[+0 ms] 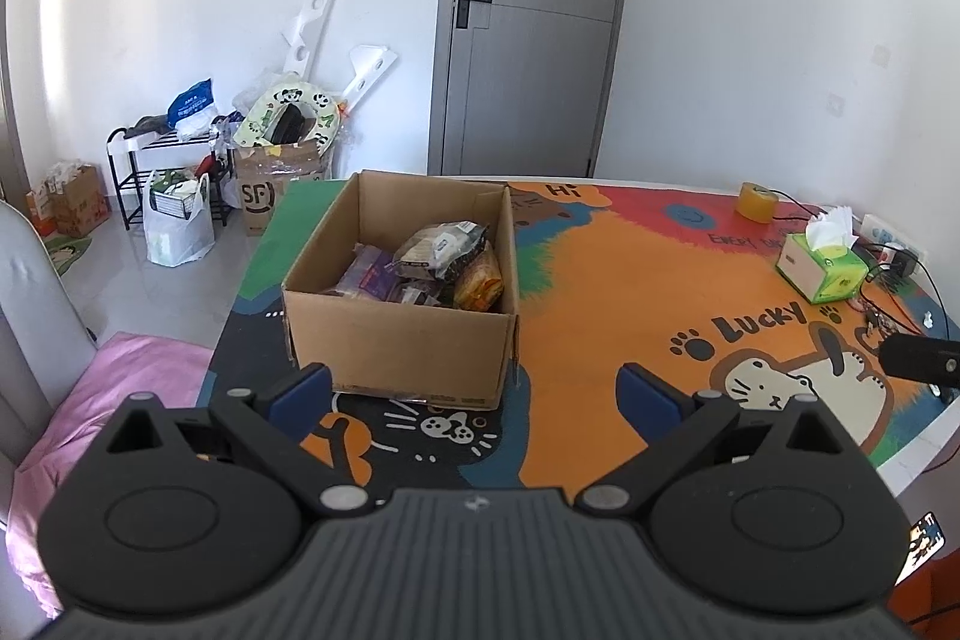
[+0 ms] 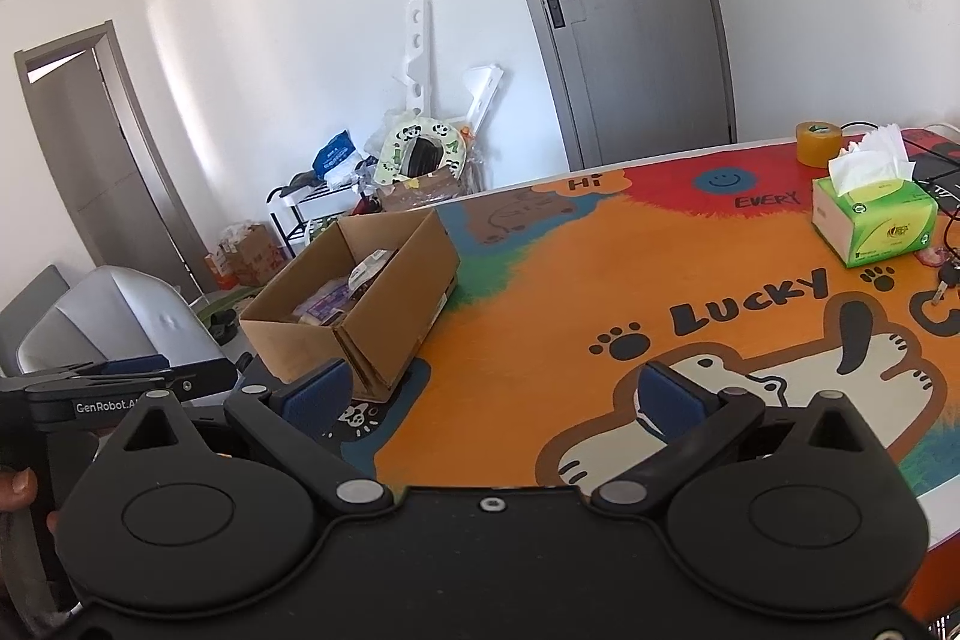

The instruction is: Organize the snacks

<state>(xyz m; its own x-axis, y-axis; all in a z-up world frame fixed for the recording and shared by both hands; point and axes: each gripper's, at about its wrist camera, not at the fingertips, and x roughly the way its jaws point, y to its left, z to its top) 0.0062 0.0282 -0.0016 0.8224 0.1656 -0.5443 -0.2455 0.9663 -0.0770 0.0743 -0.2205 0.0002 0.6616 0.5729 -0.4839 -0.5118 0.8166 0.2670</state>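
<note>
The right gripper [image 2: 491, 394] hangs above the bench [image 2: 540, 328], its fingers [image 2: 666, 397] spread wide and empty. The box [image 2: 360, 304] of snacks [image 2: 336, 304] sits ahead to the left. A tissue box [image 2: 873, 220] and tape roll [image 2: 819, 145] stand far right. The left gripper [image 2: 120, 376] shows at the left edge.

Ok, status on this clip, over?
Left claw open, empty. Right claw open, empty. Snacks in cardboard box. Tissue box, tape roll far side, nothing in the way.
</note>
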